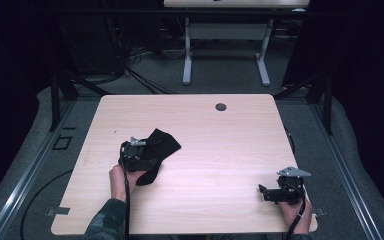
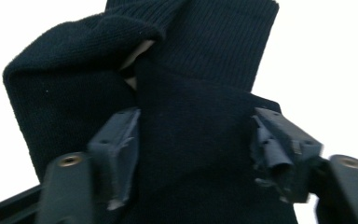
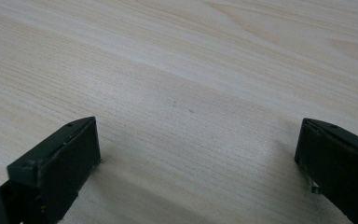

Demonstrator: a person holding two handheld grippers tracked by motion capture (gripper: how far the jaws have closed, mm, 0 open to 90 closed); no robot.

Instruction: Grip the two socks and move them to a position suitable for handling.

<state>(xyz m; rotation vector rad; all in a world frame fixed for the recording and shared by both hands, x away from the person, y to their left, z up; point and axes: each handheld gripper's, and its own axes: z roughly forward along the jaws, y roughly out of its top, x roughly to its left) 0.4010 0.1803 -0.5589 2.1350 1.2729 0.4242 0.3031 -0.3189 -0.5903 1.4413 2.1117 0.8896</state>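
A black knitted cloth (image 1: 164, 144), bunched and folded, lies on the left half of the light wooden table (image 1: 220, 150). My left gripper (image 1: 147, 156) is right over its near part. In the left gripper view the jaws stand wide apart, one on each side of the cloth (image 2: 74, 93), and the left gripper (image 2: 196, 140) is open with dark fabric filling the gap. My right gripper (image 1: 263, 192) rests low near the table's front right corner, pointing left. In the right gripper view the right gripper (image 3: 198, 154) is open, with bare wood (image 3: 182, 70) between its jaws.
A small round grommet hole (image 1: 220, 107) sits near the table's far edge. Beyond the table stand the white legs of another desk (image 1: 187, 65), and cables (image 1: 140, 75) lie on the grey floor. Dark frame posts (image 1: 55, 95) flank the table.
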